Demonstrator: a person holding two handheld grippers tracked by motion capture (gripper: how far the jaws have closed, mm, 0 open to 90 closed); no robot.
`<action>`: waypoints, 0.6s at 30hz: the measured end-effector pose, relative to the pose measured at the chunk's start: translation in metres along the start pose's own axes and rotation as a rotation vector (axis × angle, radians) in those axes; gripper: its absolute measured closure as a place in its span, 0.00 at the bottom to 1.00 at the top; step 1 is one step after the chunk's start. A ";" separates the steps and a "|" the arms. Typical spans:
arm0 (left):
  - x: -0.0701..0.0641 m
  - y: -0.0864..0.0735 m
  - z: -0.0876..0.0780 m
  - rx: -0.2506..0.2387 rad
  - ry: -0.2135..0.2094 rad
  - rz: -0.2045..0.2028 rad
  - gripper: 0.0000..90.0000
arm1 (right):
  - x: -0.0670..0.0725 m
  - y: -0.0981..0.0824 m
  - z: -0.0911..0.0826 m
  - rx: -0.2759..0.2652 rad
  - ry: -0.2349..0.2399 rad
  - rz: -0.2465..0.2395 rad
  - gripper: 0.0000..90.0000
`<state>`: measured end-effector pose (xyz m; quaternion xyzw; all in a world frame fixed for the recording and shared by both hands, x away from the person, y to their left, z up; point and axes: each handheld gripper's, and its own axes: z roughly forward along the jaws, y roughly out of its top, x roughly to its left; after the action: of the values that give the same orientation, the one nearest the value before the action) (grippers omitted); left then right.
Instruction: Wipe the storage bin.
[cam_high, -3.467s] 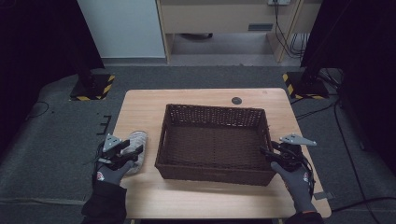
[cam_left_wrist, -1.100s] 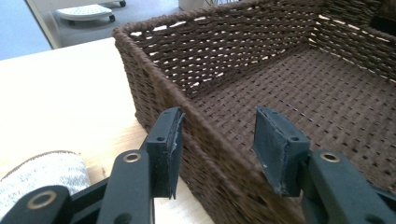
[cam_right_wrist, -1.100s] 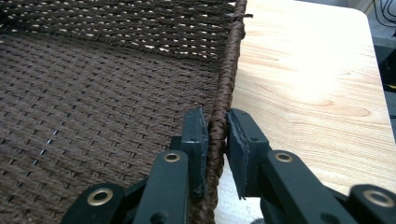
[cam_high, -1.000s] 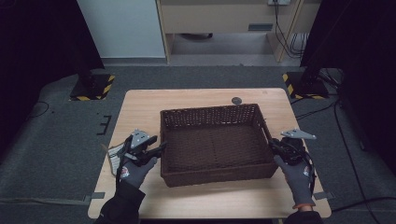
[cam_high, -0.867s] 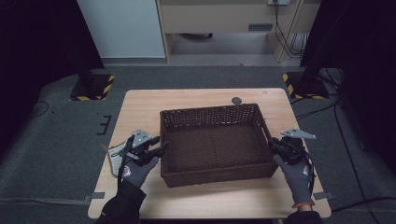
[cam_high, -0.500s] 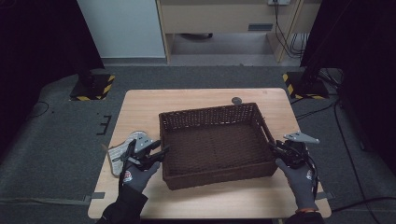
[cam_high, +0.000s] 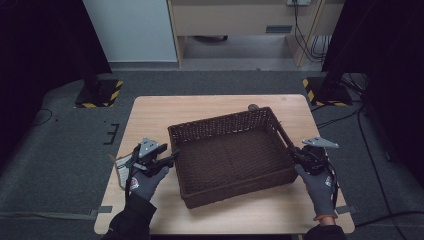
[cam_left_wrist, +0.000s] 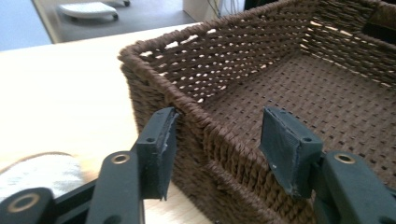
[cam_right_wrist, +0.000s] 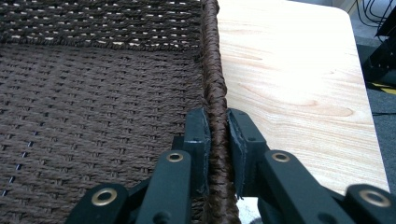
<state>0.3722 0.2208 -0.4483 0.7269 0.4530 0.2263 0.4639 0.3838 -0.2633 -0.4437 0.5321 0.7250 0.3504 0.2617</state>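
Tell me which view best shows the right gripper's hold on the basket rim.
The right gripper view: the right gripper has both pads pressed on the basket rim, one inside, one outside. The high view shows it at the basket's right wall, too small to judge contact. The left gripper view shows that wall only far off, the grip hidden.

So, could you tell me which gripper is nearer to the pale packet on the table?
Left. The left gripper is right beside the packet, open astride the basket rim; the right gripper grips the far rim.
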 end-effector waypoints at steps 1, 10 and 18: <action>-0.001 0.000 0.000 0.003 -0.005 0.009 0.51 | 0.000 0.000 0.000 -0.004 0.000 0.006 0.86; -0.012 0.000 -0.004 0.034 0.009 0.045 0.59 | -0.001 -0.003 -0.014 -0.040 -0.012 0.016 0.71; -0.015 0.001 -0.006 0.019 0.009 0.062 0.54 | -0.001 -0.002 -0.006 -0.001 -0.032 0.003 0.86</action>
<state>0.3607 0.2103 -0.4426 0.7440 0.4345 0.2392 0.4478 0.3784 -0.2665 -0.4412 0.5385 0.7199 0.3425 0.2727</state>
